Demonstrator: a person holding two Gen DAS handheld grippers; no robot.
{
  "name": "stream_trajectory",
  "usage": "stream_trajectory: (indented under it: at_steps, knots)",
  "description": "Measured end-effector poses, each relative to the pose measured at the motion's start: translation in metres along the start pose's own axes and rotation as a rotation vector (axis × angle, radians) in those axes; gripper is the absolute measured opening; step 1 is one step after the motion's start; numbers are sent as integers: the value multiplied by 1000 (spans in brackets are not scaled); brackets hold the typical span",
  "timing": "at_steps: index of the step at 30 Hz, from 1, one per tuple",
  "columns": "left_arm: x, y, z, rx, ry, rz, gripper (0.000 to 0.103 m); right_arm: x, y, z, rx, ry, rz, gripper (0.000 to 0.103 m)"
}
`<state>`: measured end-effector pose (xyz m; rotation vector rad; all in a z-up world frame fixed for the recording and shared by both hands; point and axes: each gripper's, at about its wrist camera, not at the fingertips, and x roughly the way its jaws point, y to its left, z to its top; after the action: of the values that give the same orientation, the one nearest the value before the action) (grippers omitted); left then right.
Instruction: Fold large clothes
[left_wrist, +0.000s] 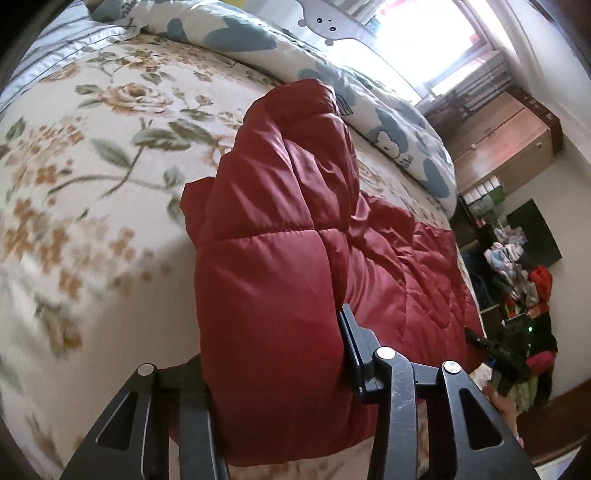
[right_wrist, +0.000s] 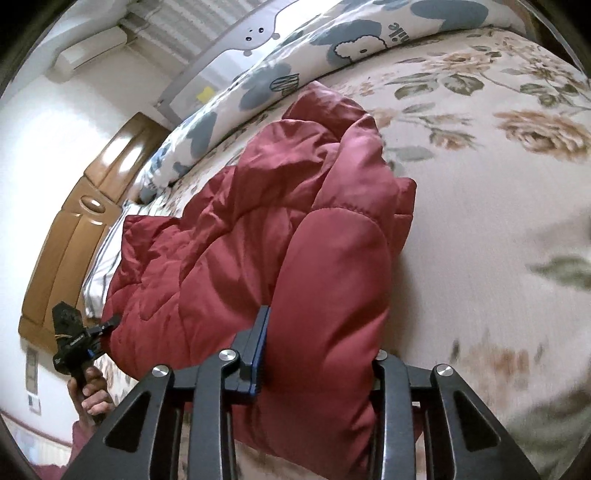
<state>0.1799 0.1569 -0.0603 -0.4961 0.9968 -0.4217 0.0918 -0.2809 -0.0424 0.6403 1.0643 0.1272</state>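
A red quilted puffer jacket (left_wrist: 280, 236) lies on a floral bedspread (left_wrist: 92, 184). My left gripper (left_wrist: 273, 369) is shut on a thick fold of the jacket at its near edge; one finger (left_wrist: 351, 343) shows, the other is hidden by fabric. In the right wrist view the same jacket (right_wrist: 258, 229) fills the middle, and my right gripper (right_wrist: 317, 354) is shut on another thick fold of it, one finger (right_wrist: 258, 343) showing. Each gripper is also seen from the other's view: right gripper (left_wrist: 495, 350), left gripper (right_wrist: 74, 336).
A rolled blue-and-white printed duvet (left_wrist: 332, 77) lies along the far side of the bed. A striped pillow (left_wrist: 48, 48) sits at the head. A wooden headboard (right_wrist: 74, 221) is at the left, a wooden cabinet (left_wrist: 509, 140) and a heap of clothes (left_wrist: 524, 288) beyond the bed.
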Motion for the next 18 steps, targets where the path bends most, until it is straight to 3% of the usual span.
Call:
stream_trajectory:
  at_steps: [10,18]
  knots:
    - [-67,13,-64,-29,14,-31,39,-37,15,-57,-7,16,24,32]
    - [-73,22,-90,-46,43,-35,41,-37,5,-75,15,51,32,33]
